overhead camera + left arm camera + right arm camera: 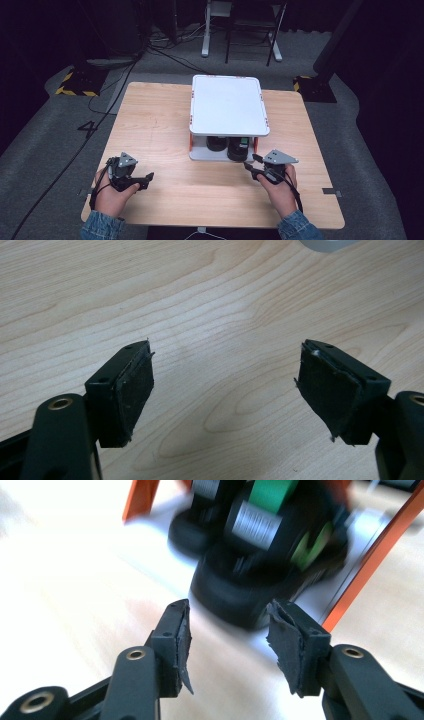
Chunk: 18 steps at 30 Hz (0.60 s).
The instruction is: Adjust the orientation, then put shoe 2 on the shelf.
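Observation:
A white two-level rack with orange posts [229, 105] stands at the table's far middle. On its lower shelf sit two black round objects, one [216, 144] plain and one with a green part [238, 148]. In the right gripper view the nearer black object [260, 560] is blurred, with a silver band and green strap. My right gripper [251, 166] is open and points at the shelf's front, close to that object [227, 630]. My left gripper [148, 179] rests at the near left, open over bare wood [225, 380].
The wooden table [160, 125] has bare space left of the rack. Cables [100, 115] trail over the grey floor at the left. A chair and desk legs [250, 30] stand beyond the table.

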Each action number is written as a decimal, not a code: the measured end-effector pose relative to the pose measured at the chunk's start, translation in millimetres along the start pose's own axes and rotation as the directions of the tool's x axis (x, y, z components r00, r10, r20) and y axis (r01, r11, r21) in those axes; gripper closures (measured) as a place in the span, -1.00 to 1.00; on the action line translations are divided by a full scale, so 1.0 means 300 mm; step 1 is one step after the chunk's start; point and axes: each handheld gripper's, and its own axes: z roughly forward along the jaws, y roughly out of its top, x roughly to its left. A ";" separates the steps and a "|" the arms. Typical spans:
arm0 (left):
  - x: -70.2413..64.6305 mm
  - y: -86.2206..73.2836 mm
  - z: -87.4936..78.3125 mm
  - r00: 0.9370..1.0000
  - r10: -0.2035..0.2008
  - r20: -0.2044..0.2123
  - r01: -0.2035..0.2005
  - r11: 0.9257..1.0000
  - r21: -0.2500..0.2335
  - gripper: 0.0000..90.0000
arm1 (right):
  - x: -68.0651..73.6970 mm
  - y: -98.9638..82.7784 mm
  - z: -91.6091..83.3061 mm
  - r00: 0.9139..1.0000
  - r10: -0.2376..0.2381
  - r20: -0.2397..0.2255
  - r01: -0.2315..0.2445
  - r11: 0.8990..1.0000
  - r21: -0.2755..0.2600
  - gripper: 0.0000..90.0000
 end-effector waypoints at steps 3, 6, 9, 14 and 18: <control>-0.004 0.001 0.000 1.000 0.001 0.001 -0.001 1.000 0.003 -0.49 | 0.004 -0.027 0.037 1.000 0.000 0.021 -0.001 0.999 0.046 0.08; -0.005 0.002 -0.003 1.000 -0.002 -0.003 0.002 1.000 0.001 -0.49 | -0.004 -0.026 0.073 0.999 0.007 0.043 -0.009 0.998 0.060 0.08; -0.001 0.001 -0.004 1.000 -0.002 -0.001 0.002 1.000 -0.001 -0.49 | -0.014 -0.020 0.102 0.998 0.016 0.065 -0.020 0.998 0.064 0.09; 0.002 -0.001 -0.005 1.000 -0.004 -0.002 0.004 1.000 -0.002 -0.49 | -0.031 -0.011 0.132 0.998 0.048 0.051 -0.051 0.997 0.060 0.08; 0.003 -0.001 -0.004 1.000 -0.004 -0.001 0.004 1.000 -0.001 -0.49 | -0.047 0.009 0.162 0.996 0.053 0.071 -0.057 0.997 0.057 0.07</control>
